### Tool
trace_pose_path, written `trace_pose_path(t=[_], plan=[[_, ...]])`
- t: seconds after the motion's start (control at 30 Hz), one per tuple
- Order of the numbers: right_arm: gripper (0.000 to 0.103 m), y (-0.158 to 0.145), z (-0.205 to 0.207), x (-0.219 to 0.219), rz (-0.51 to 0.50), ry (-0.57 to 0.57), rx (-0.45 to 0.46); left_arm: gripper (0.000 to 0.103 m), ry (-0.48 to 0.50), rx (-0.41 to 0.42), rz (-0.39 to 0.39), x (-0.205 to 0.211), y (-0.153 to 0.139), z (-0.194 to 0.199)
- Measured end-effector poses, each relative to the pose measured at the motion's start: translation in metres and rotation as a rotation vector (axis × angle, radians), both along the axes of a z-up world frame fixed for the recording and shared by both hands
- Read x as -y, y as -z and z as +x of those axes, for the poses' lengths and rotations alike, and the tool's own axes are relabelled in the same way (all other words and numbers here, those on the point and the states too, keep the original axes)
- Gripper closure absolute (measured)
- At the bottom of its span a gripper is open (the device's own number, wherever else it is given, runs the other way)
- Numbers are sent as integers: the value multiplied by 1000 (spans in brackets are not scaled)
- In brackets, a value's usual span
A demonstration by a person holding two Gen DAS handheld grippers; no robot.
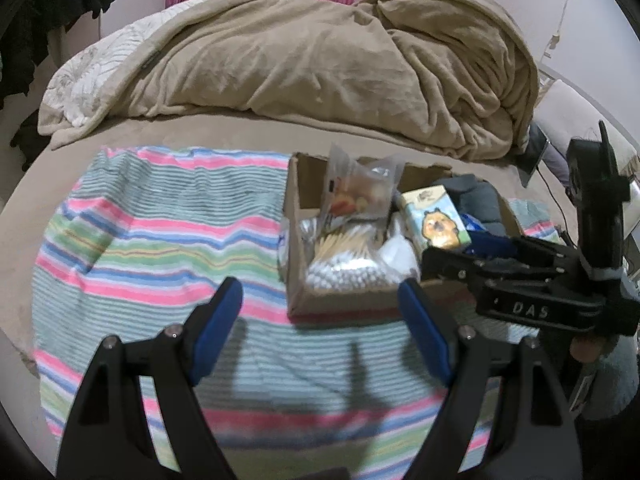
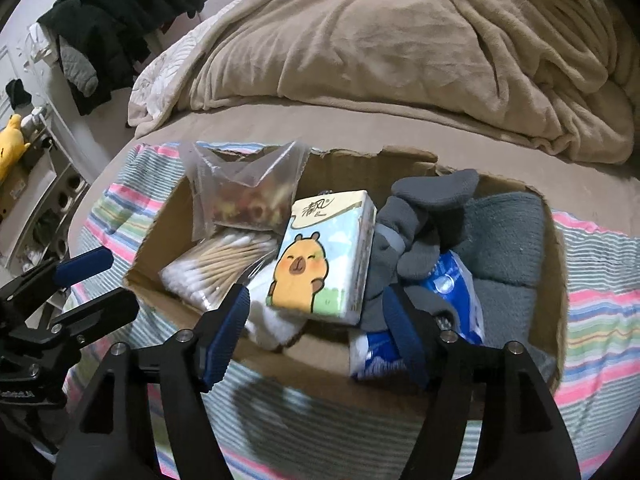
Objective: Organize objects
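An open cardboard box (image 2: 554, 264) sits on a striped towel (image 1: 160, 240) on the bed. It holds a tissue pack (image 2: 320, 256) with a cartoon animal, a bag of cotton swabs (image 2: 216, 264), a clear snack bag (image 2: 248, 188), grey socks (image 2: 424, 232), a blue packet (image 2: 456, 288) and a grey cloth (image 2: 504, 240). My right gripper (image 2: 316, 316) is open and empty over the box's near edge. My left gripper (image 1: 320, 308) is open and empty, left of the box (image 1: 296, 208) above the towel. The right gripper also shows in the left wrist view (image 1: 452, 264).
A rumpled beige blanket (image 1: 320, 60) covers the far half of the bed. Dark clothes (image 2: 116, 20) hang at the left wall above a shelf with a yellow plush toy (image 2: 12, 140). The left gripper appears at the left edge of the right wrist view (image 2: 80, 276).
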State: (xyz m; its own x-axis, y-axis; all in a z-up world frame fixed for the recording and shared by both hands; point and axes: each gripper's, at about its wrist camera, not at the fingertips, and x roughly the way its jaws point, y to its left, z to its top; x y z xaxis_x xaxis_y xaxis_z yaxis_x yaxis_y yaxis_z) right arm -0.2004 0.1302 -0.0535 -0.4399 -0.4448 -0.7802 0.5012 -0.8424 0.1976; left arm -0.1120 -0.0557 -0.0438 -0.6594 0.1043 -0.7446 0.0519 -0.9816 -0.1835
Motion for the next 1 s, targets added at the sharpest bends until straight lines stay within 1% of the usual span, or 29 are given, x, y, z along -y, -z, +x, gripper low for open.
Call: trace_pose_path(t=[0.1, 0.3, 0.63, 0.77, 1.0], plan=[[26, -6, 9, -5, -6, 5, -11, 21, -2, -5, -2, -2, -6, 13], [26, -24, 30, -13, -13, 14, -29, 21, -5, -21, -12, -8, -21, 33], [26, -57, 87, -28, -45, 15, -73, 21, -6, -32, -16, -20, -41, 80], [26, -66, 109, -33, -47, 13, -88, 21, -7, -26, -15, -26, -44, 101], [26, -74, 146, -45, -59, 30, -95, 21, -16, -38, 3, -32, -52, 134]])
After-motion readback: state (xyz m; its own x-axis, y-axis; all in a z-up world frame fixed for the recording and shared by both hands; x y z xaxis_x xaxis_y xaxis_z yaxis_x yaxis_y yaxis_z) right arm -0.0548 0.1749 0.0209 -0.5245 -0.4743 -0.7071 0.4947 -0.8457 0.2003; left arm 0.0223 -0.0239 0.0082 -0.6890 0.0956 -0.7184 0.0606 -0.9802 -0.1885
